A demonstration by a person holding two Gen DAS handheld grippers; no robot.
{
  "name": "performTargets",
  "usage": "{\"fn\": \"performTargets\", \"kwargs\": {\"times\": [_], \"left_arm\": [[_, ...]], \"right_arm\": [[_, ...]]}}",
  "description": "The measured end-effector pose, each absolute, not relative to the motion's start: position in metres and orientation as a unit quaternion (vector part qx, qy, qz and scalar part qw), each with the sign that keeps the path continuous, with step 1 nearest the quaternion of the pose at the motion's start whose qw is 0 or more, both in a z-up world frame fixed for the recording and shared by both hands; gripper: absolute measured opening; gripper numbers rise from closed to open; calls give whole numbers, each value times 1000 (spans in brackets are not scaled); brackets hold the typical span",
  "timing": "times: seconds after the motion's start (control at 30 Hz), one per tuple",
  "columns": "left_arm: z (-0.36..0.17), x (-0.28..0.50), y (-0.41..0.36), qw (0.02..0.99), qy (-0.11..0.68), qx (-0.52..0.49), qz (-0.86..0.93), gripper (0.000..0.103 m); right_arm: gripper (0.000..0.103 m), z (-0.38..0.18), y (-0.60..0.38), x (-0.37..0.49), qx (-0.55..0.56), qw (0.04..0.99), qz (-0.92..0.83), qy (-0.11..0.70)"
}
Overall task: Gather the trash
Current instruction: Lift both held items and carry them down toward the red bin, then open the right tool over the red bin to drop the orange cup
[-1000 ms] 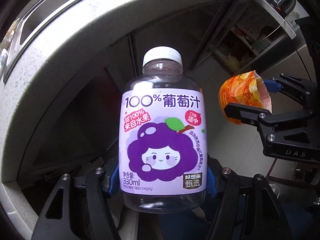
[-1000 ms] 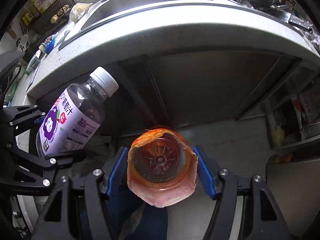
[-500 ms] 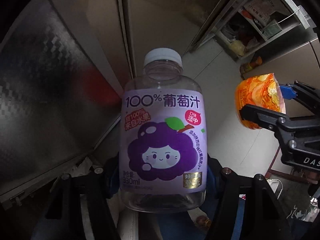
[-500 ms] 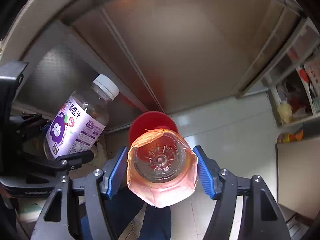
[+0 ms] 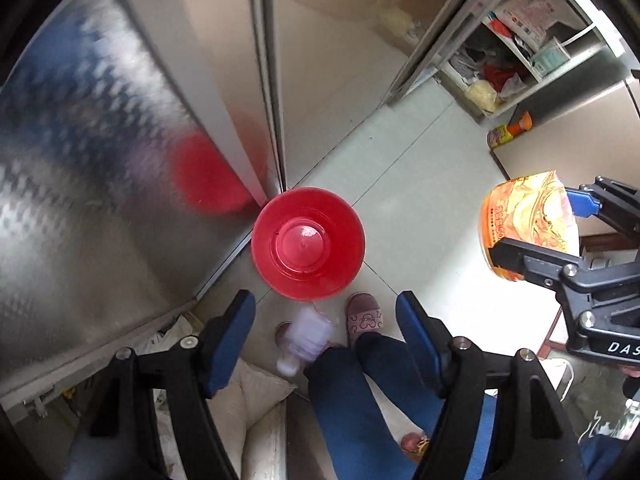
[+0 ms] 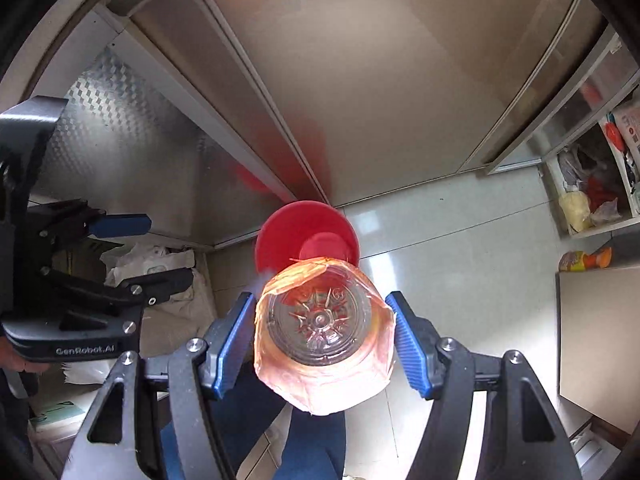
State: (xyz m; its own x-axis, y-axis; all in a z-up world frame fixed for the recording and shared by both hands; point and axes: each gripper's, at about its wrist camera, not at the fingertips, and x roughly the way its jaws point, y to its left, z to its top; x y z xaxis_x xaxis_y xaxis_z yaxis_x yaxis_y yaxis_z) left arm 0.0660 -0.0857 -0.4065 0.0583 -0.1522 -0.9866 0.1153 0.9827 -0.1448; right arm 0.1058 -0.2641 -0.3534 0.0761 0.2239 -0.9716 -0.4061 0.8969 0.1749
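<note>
A red bin [image 5: 308,244] stands on the tiled floor below both grippers; it also shows in the right wrist view [image 6: 304,232]. My left gripper [image 5: 325,316] is open and empty. The purple grape juice bottle [image 5: 305,340] is a blur between its fingers, falling free near the bin's near rim. My right gripper [image 6: 325,328] is shut on an orange-labelled clear bottle [image 6: 324,332], seen bottom-on, above the bin. That bottle also shows in the left wrist view [image 5: 528,220], at the right. The left gripper appears at the left of the right wrist view [image 6: 132,248].
Metal cabinet doors [image 5: 120,160] rise just behind the bin. A person's legs and slippers [image 5: 364,316] stand beside it. An open shelf unit with packets [image 5: 504,60] is at the far right. White bags [image 6: 160,276] lie at the left.
My left gripper has opened and let go of the grape juice bottle, which is dropping. Both grippers have tilted down from the counter towards the red bin.
</note>
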Motion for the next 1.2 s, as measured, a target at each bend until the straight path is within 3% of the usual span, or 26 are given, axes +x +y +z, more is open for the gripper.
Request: {"fn": "performTargets", "kwargs": {"times": [0.1,0.23,0.47,0.7,0.8,1.2], "left_arm": [[-410,62,-78,727,681,-34,-77,79],[-411,57,-78,722,690,-6,-51,79],[-404,43,-58,735,676,-41,-36,88],[-401,32,-43,746,661,-76,-19,91],[-405,29,-34,745,658,-105,-9,103],[-412,25,-14,741,663,-108,26,103]], "right_arm": [[63,-351,-260,104,-72,730,221,643],[63,-349,-254,103,-74,728,227,643],[63,-354,-245,103,-84,723,241,642],[63,-366,-233,105,-90,713,258,645],[64,-375,-224,104,-99,707,267,647],[64,-403,-191,107,-143,698,284,642]]}}
